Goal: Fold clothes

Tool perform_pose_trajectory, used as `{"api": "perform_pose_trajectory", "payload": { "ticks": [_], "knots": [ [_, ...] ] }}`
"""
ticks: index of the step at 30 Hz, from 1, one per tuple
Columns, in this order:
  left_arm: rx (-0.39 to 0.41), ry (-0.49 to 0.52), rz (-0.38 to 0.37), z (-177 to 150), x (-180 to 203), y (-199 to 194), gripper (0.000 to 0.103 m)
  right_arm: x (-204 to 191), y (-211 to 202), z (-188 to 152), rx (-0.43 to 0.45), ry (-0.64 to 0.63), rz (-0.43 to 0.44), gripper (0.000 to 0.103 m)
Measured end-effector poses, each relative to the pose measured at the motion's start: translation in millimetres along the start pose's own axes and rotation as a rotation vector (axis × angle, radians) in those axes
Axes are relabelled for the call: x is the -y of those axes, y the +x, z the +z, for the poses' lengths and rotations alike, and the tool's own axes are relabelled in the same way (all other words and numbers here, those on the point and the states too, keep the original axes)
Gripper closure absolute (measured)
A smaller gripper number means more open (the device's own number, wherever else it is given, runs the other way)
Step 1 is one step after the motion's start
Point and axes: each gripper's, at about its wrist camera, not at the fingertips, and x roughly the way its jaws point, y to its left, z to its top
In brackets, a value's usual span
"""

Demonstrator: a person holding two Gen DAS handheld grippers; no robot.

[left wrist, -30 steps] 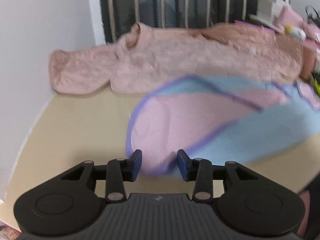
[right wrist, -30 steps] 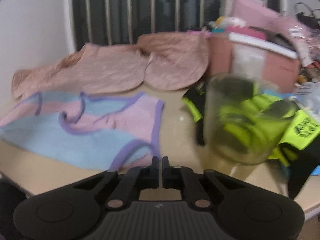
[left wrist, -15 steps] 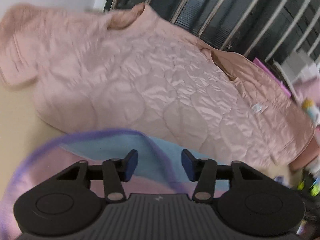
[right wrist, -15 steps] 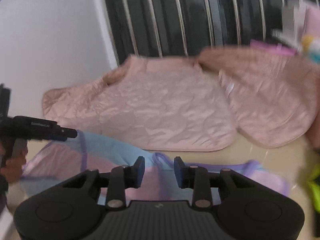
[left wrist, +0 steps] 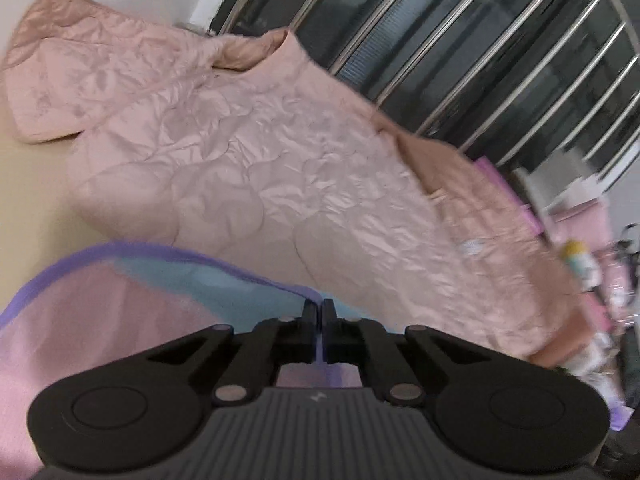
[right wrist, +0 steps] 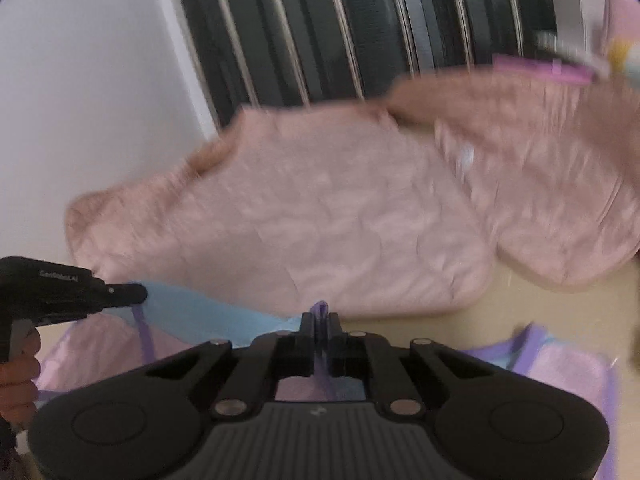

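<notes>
**Both grippers clamped on the vest's purple trim**

Biggest thing out there: the beige tabletop, running from the near edge all the way back to a dark window with pale metal bars and a white wall at far left. Spread across the far half of that table lies a quilted pink jacket, lining up, one sleeve reaching toward the far-left corner, its other panel flopped open to the right. It sits flat, nobody touching it.

In front of it, nearer the cameras, there's the garment in play: a pink-and-light-blue mesh vest with purple edging. Its far hem is just beside the jacket's near edge, perhaps overlapping it; the blur makes that hard to call. A further stretch of the vest lies on the table at near right.

Now the grips. The left gripper has its jaws pressed together on the purple border, fabric pinched between the pads. From the right wrist view it shows at the left edge, a blue strip of vest pulled taut from its tip, with a hand below it on the handle. The right gripper is likewise closed tight, a fold of purple trim poking up between its fingers.

Far right, a blurred jumble of pink and pale items, too smeared to name.
</notes>
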Motion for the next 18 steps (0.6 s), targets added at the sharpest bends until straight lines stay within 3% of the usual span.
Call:
{"api": "perform_pose_trajectory", "payload": {
  "ticks": [2,3,5,7,9,10,13,15,18],
  "knots": [
    [0.02,-0.004,-0.029,-15,-4,-25,0.102,-2,-33,-16,0.059,-0.016,0.026,0.099],
    [0.012,0.015,-0.008,-29,-8,-33,0.101,-4,-51,-27,0.083,-0.027,0.049,0.098],
    [-0.022,0.032,0.049,-51,-17,-41,0.096,-4,-64,-50,0.032,-0.03,0.057,0.096],
    [-0.008,-0.009,0.067,-54,-29,-45,0.087,-3,-73,-65,-0.014,-0.034,0.04,0.093],
    [0.038,-0.044,0.082,-48,-38,-52,0.061,-2,-79,-71,-0.042,-0.043,-0.007,0.091],
    [0.072,-0.053,0.091,-42,-41,-56,0.058,0,-85,-67,-0.017,-0.048,-0.029,0.087],
    [0.14,-0.014,0.178,-20,-44,-54,0.057,11,-95,-46,0.07,-0.058,-0.129,0.058],
    [0.135,0.02,0.232,-10,-46,-44,0.057,24,-90,-31,0.092,-0.047,-0.214,0.058],
    [0.109,0.065,0.343,-3,-45,-30,0.059,54,-56,-12,0.028,0.041,-0.277,0.058]
  ]
}}
